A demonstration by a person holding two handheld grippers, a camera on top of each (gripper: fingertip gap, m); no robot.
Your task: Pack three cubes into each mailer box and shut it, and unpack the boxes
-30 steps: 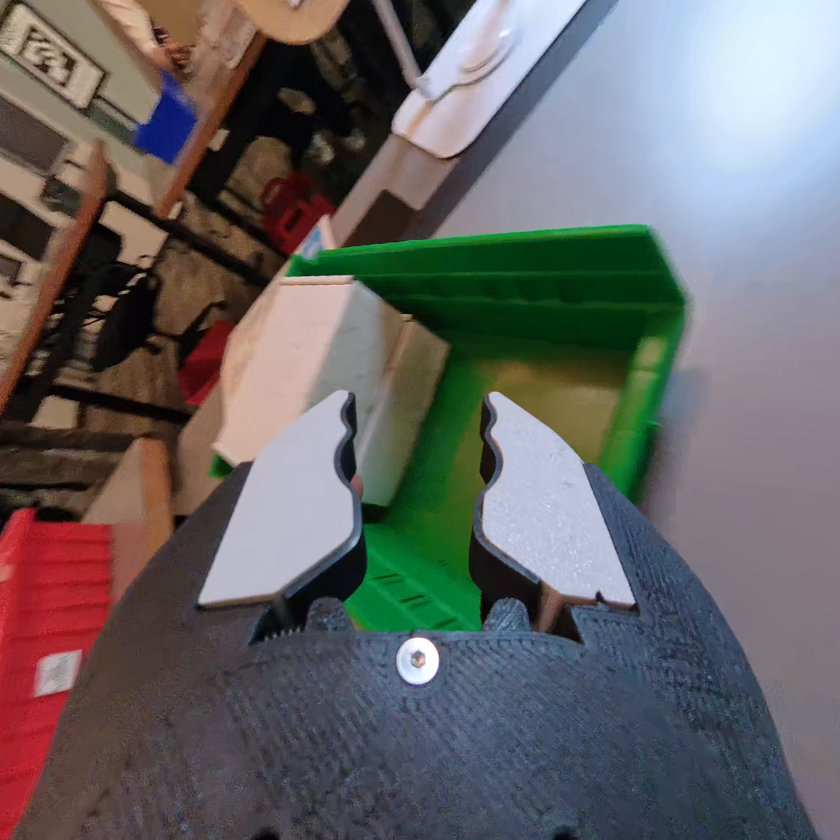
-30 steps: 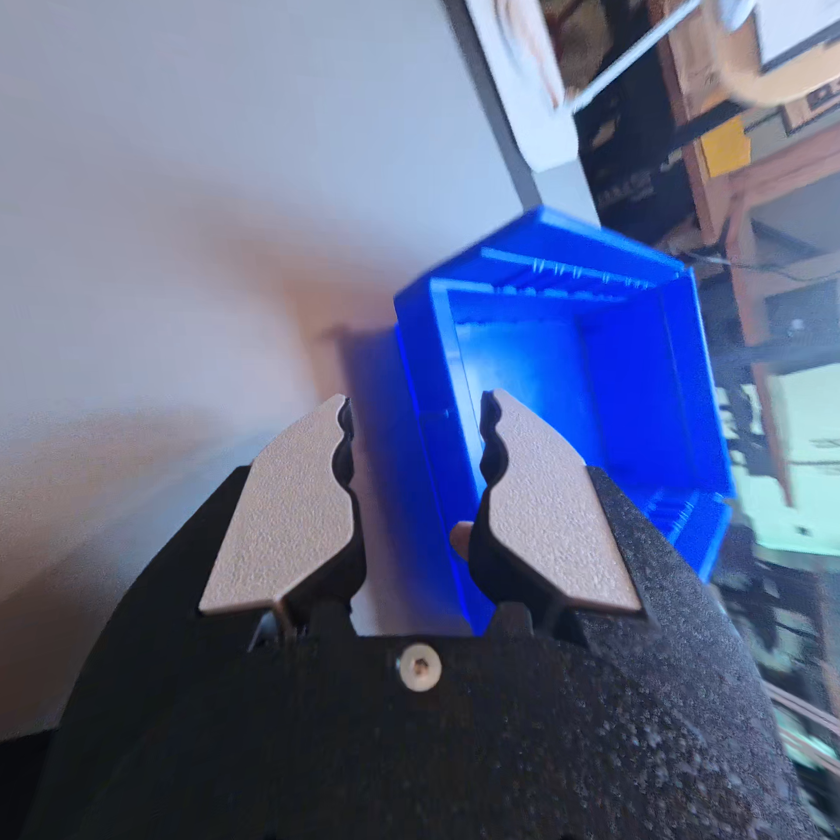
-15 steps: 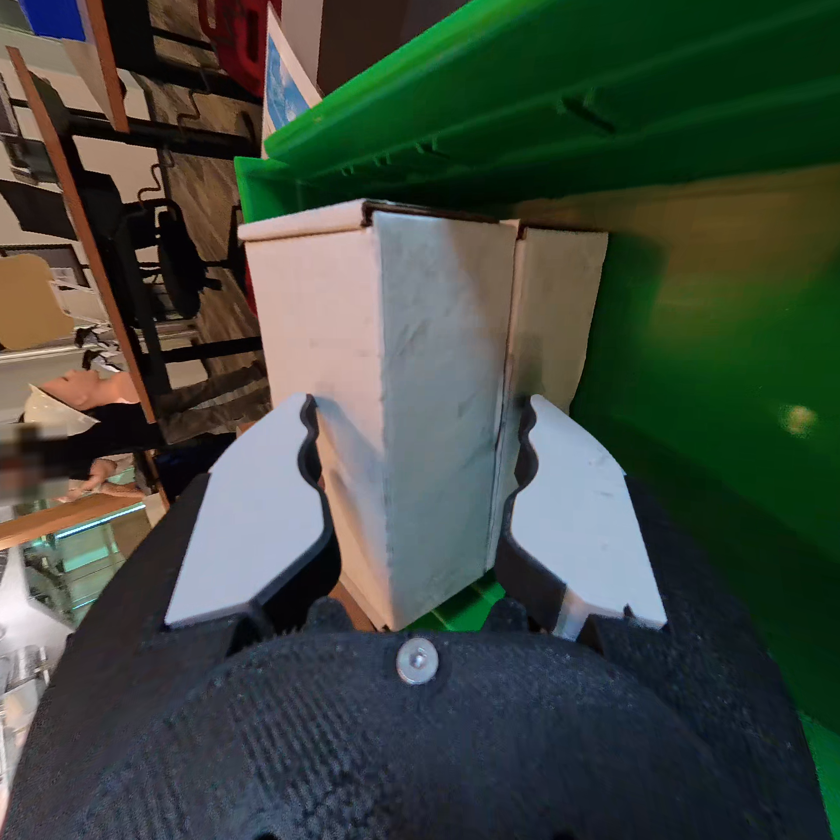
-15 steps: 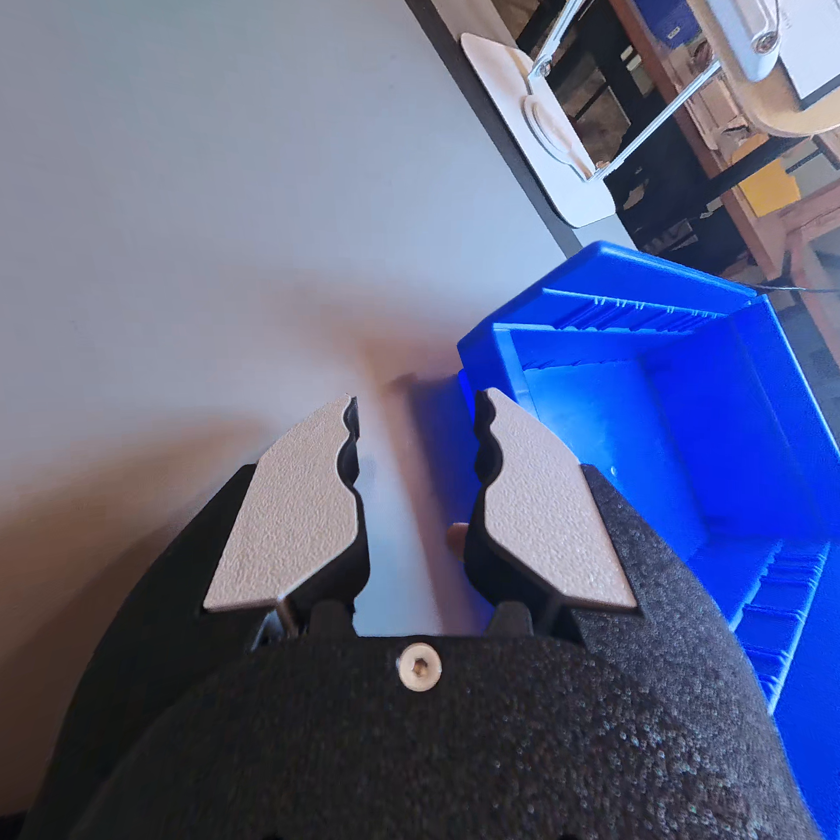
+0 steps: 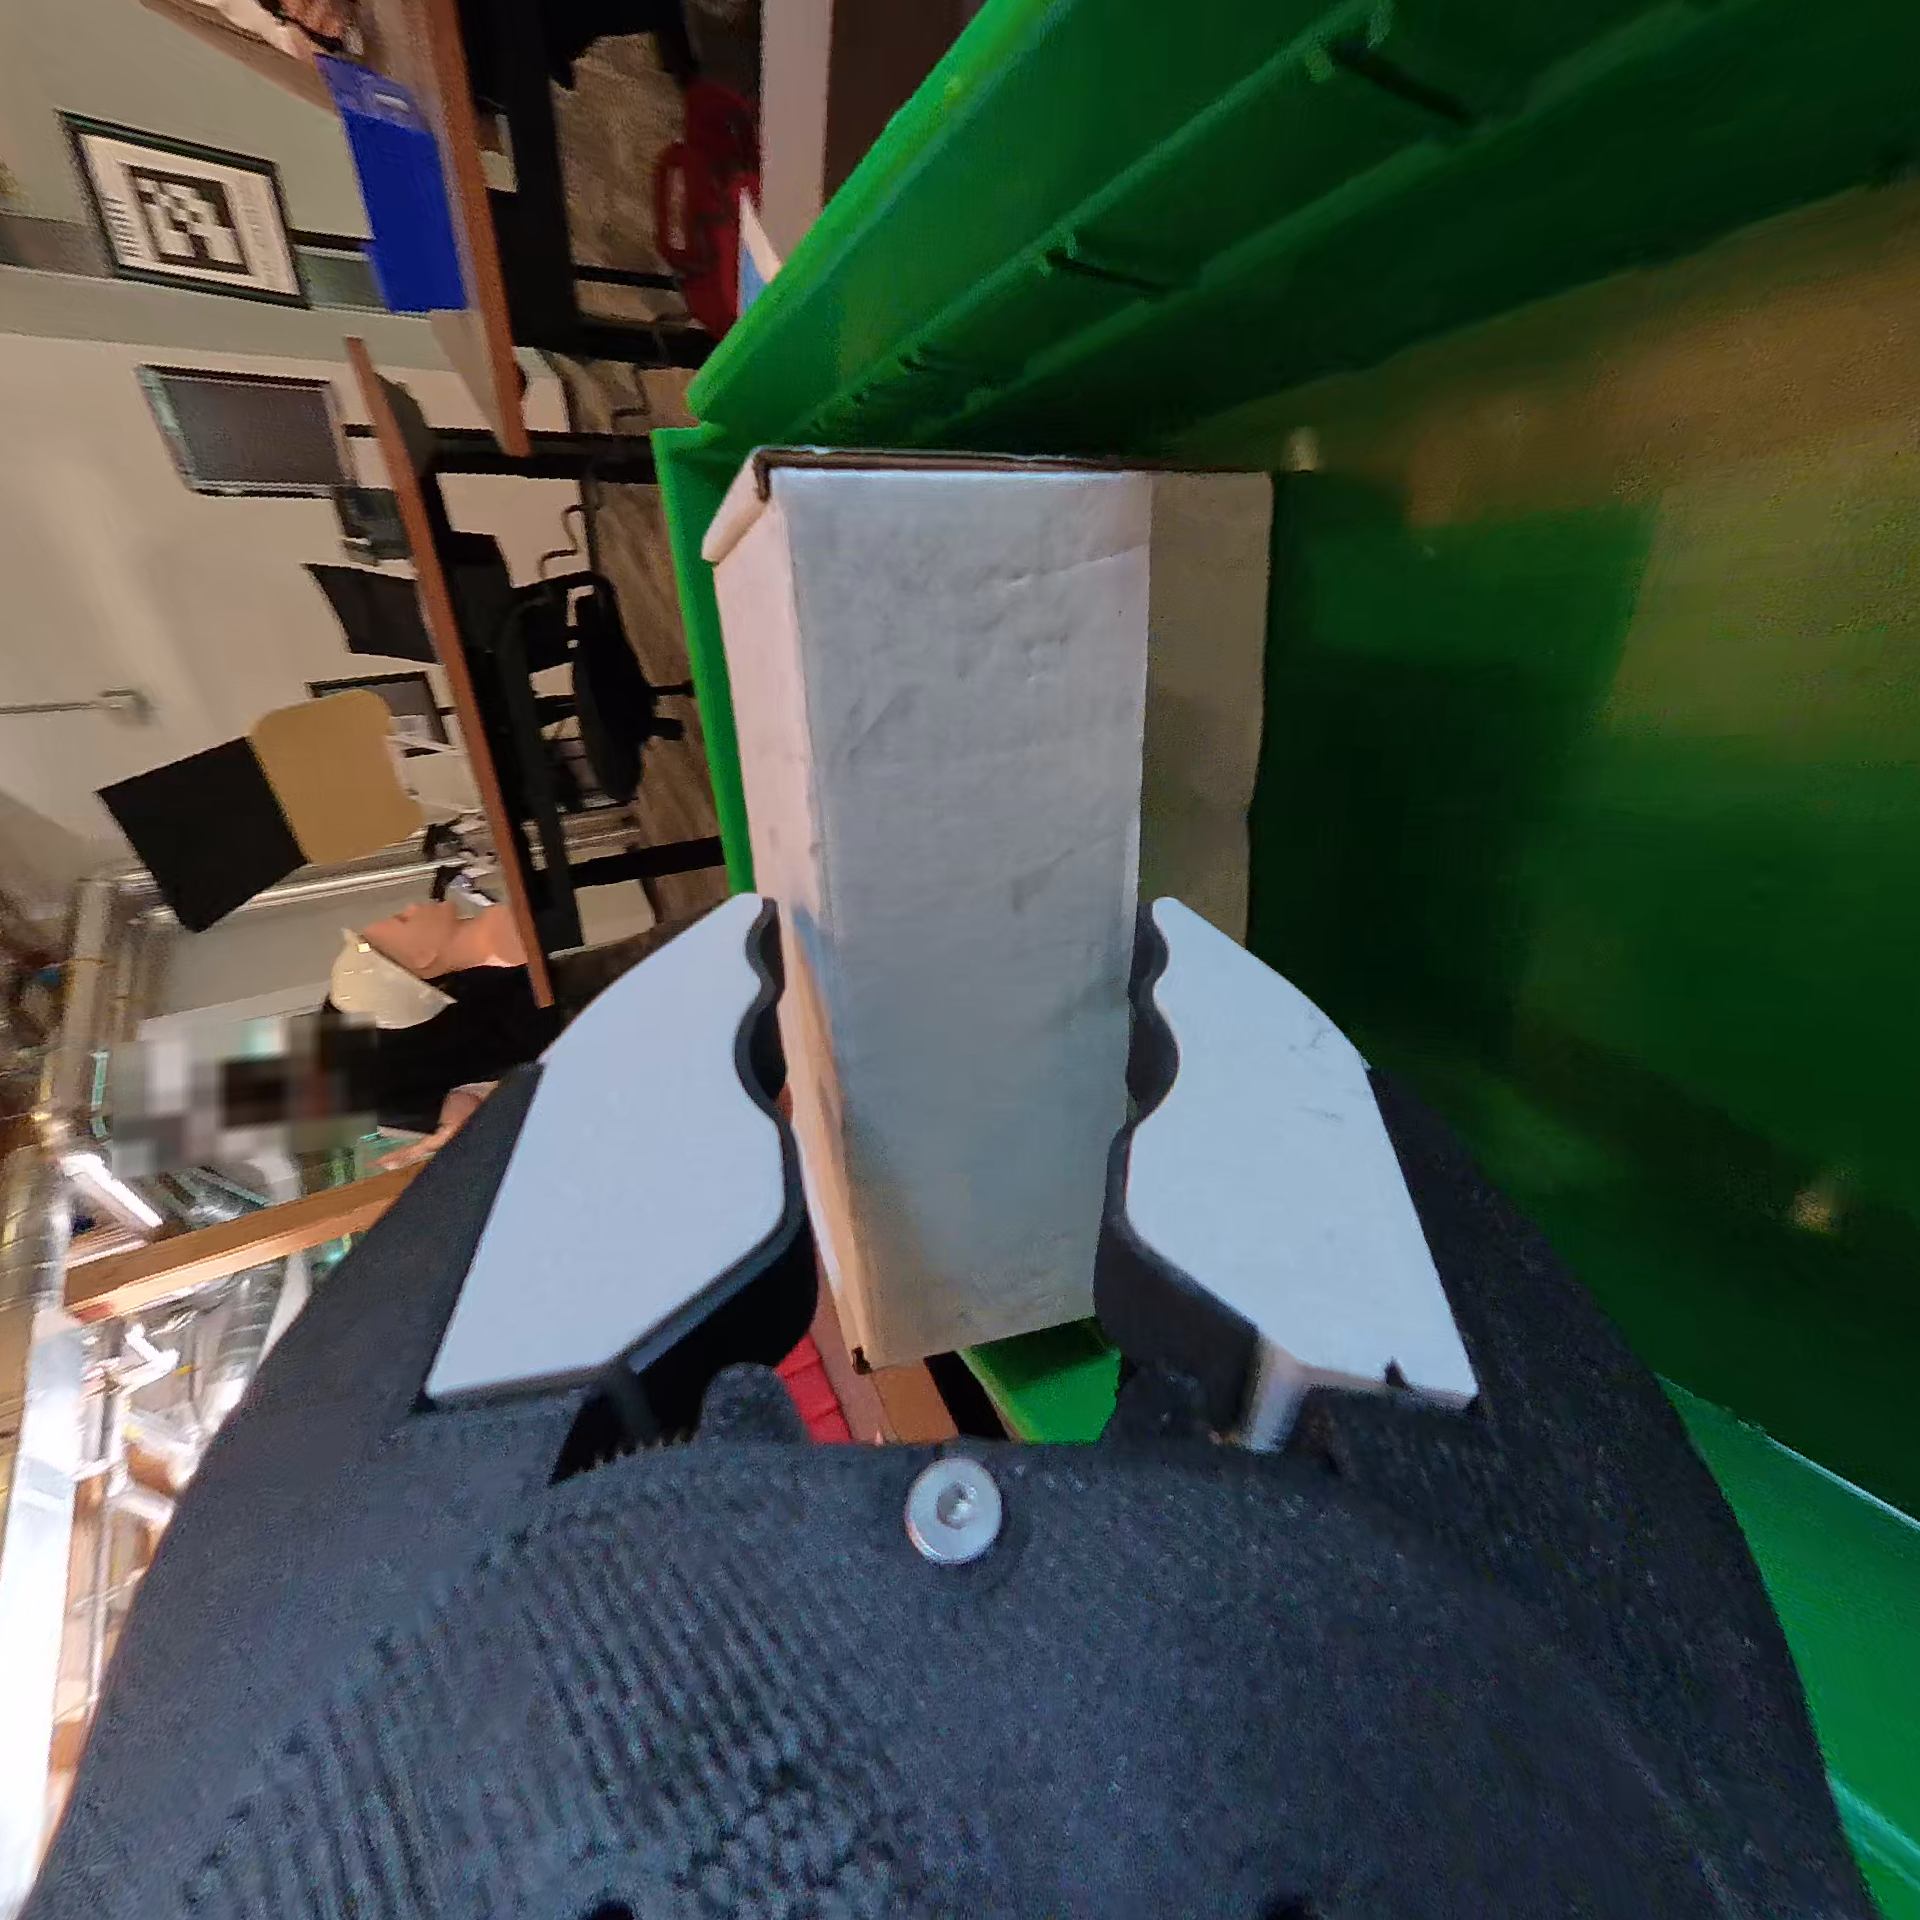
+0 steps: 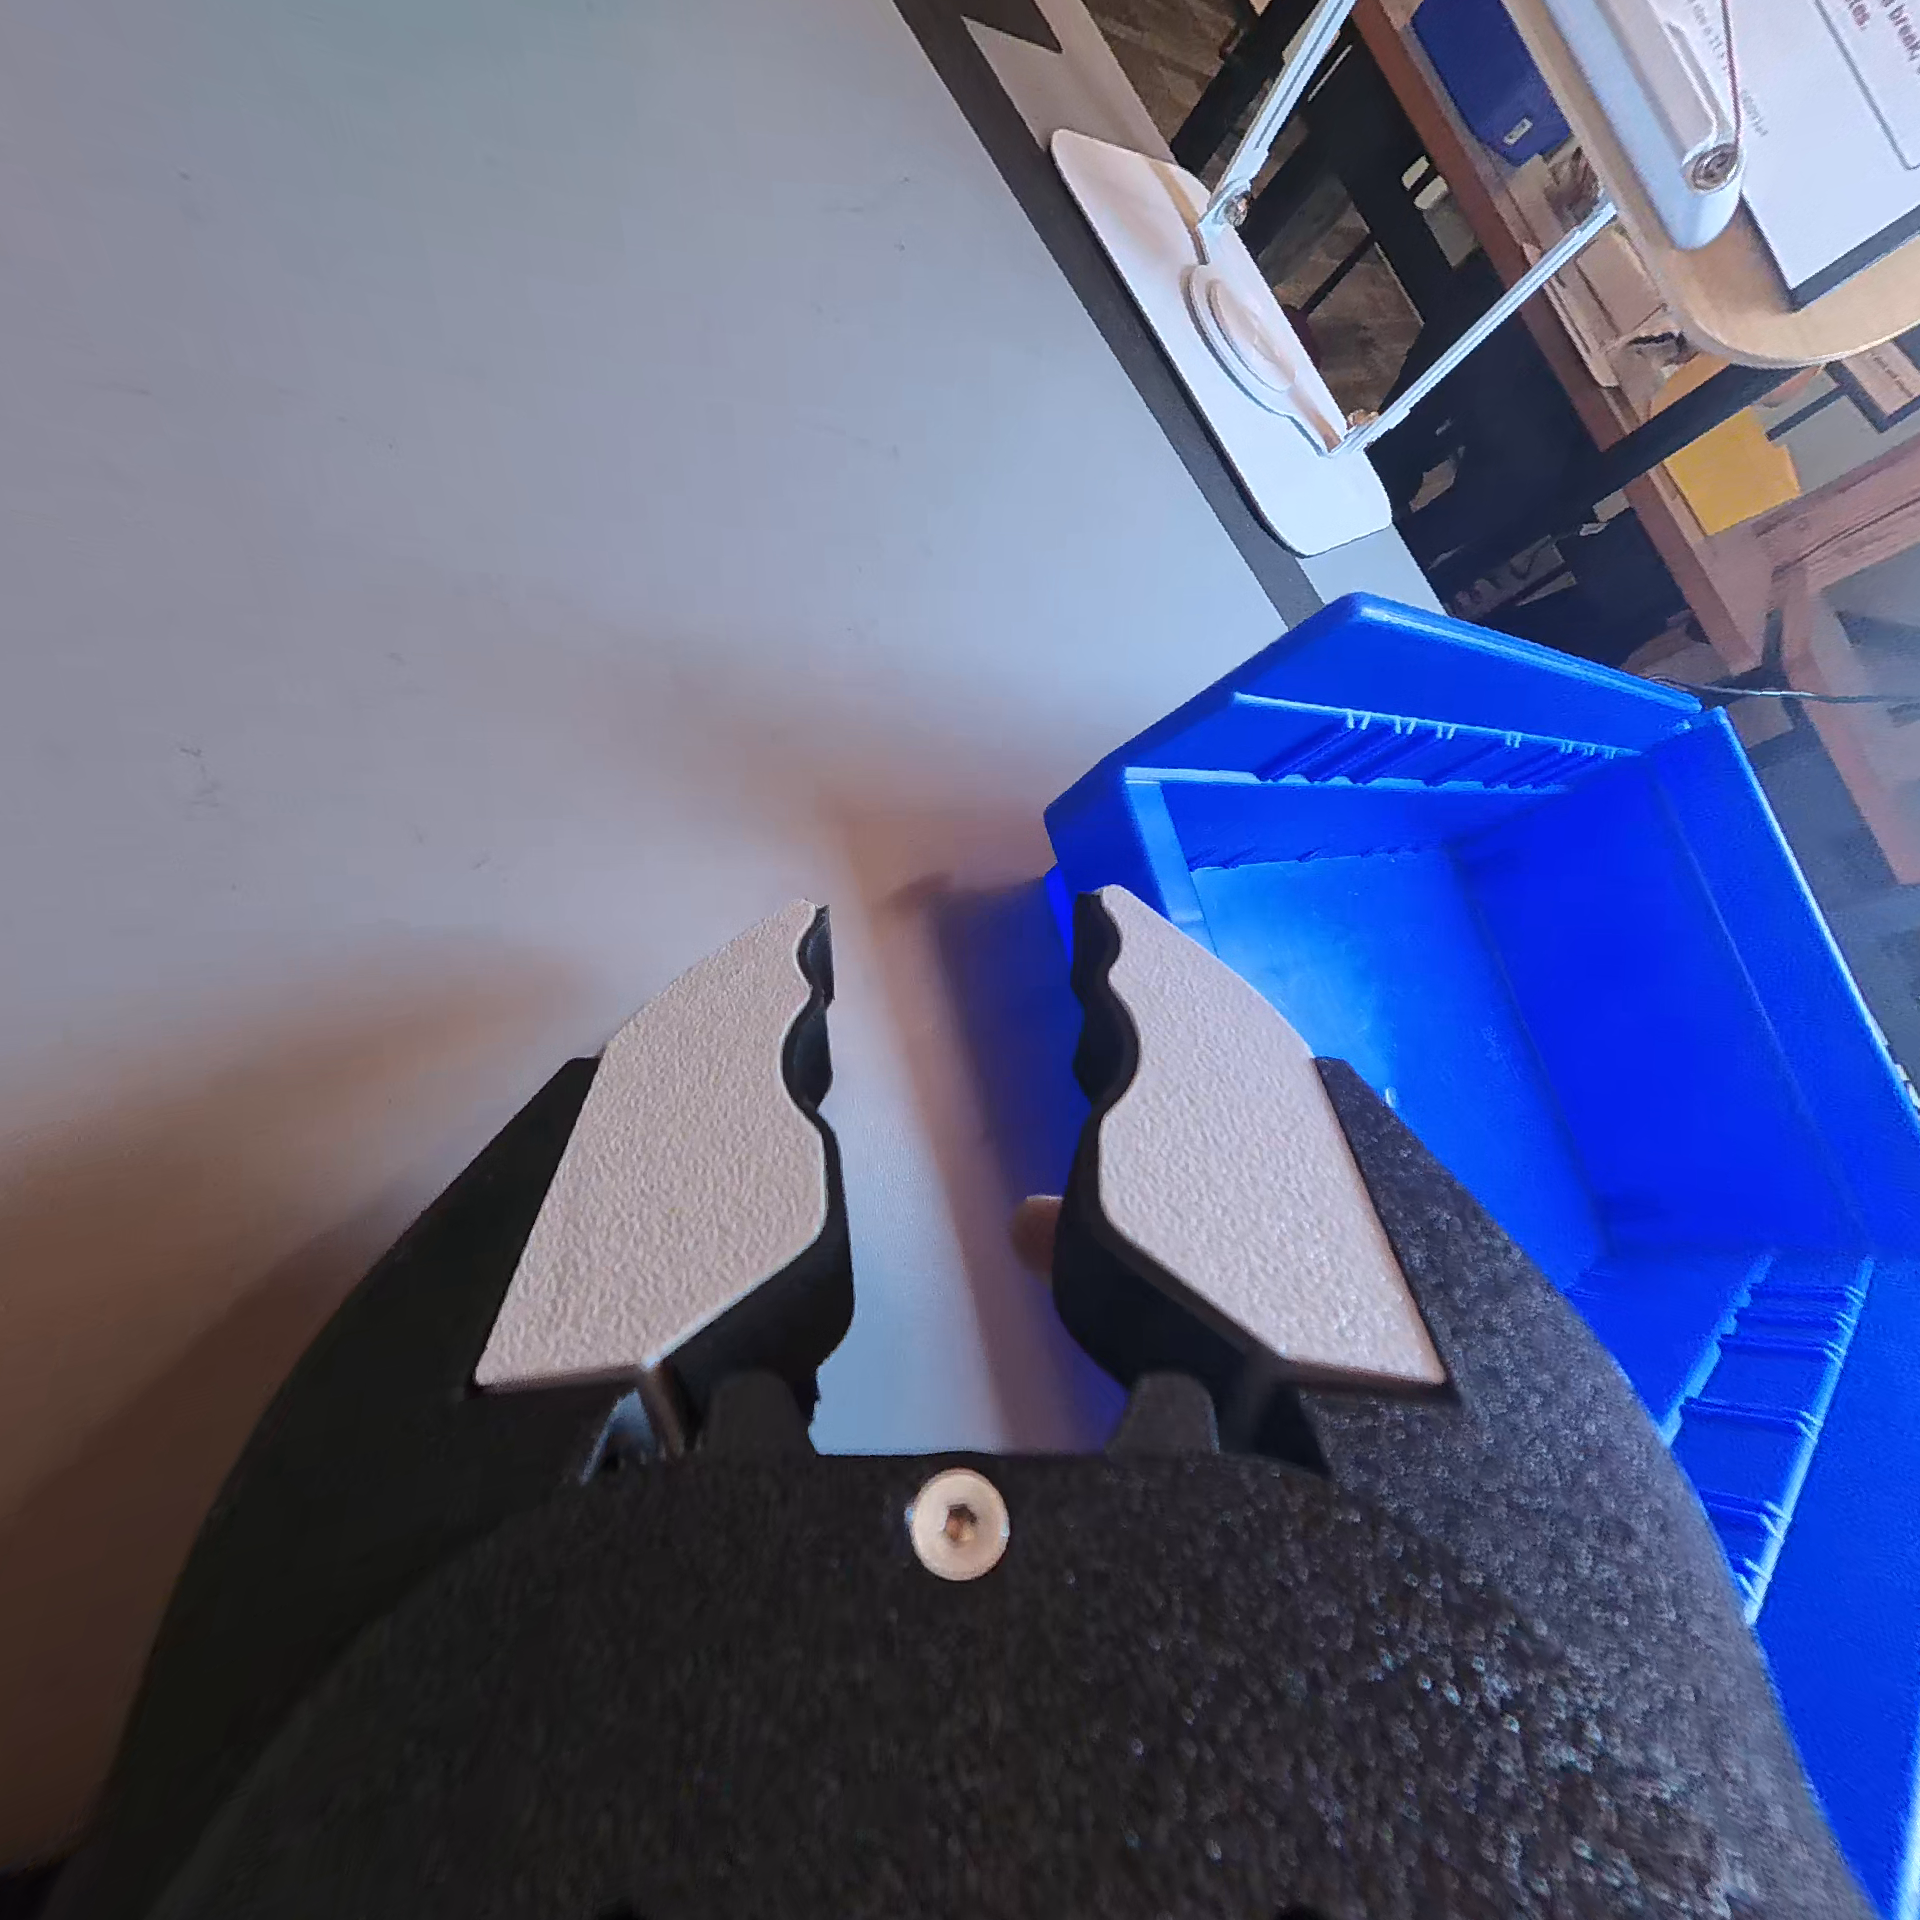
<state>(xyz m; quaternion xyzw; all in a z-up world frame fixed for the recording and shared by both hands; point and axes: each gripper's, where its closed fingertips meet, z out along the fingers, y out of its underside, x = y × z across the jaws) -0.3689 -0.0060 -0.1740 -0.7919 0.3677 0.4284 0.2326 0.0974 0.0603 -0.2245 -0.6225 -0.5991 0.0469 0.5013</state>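
Two boxes (image 5: 1205, 675) stand on end in the green bin (image 5: 1558, 520); left gripper (image 5: 951, 1013) jaws straddle the nearer box (image 5: 956, 831), contact unclear. Close squarely on its flat sides, lift straight. Right gripper (image 6: 951, 997) jaws spread, empty, over worktop (image 6: 468, 520) beside blue bin (image 6: 1558, 1039).

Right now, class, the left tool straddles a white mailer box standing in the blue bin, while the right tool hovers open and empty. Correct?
Not quite: the left wrist view shows the white mailer box standing in the green bin, not the blue one. The rest holds.
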